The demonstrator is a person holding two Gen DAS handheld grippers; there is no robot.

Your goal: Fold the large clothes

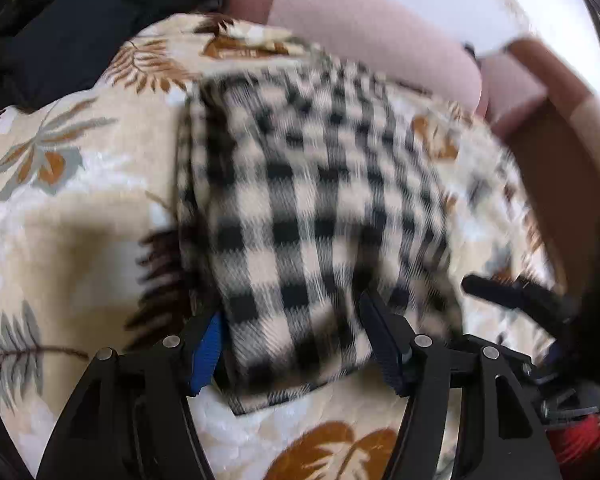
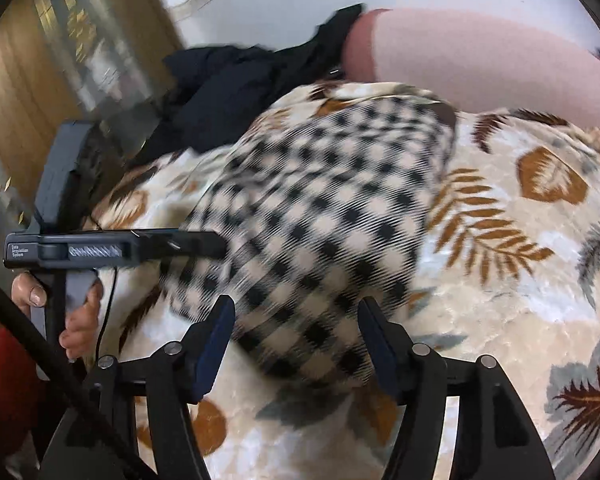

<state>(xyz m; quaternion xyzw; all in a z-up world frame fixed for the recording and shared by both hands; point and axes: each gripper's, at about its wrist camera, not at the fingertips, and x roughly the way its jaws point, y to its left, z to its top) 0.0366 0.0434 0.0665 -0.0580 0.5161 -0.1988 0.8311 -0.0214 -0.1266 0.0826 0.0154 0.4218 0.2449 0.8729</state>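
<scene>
Your leaf-print blanket [image 1: 80, 216] fills both frames, a pink cushion [image 1: 380, 28] along the top and dark clothes [image 2: 228, 84] at upper left. The folded checked garment [image 1: 312, 208] lies mid-frame. Your left gripper [image 1: 292, 344] is spread wide astride its near edge; your right gripper [image 2: 296, 340] likewise gapes over it, gripping nothing.

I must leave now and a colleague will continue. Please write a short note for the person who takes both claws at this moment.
Left claw: open, jaws on either side of the near end of the checked garment, not gripping.
Right claw: open, also at the garment's near edge, nothing held.
The garment lies as a folded bundle on the leaf-print blanket. A dark garment lies heaped behind it, not folded.
Done: the checked garment looks mostly folded.
Left: probably a final fold or tidy, then the dark garment.
</scene>
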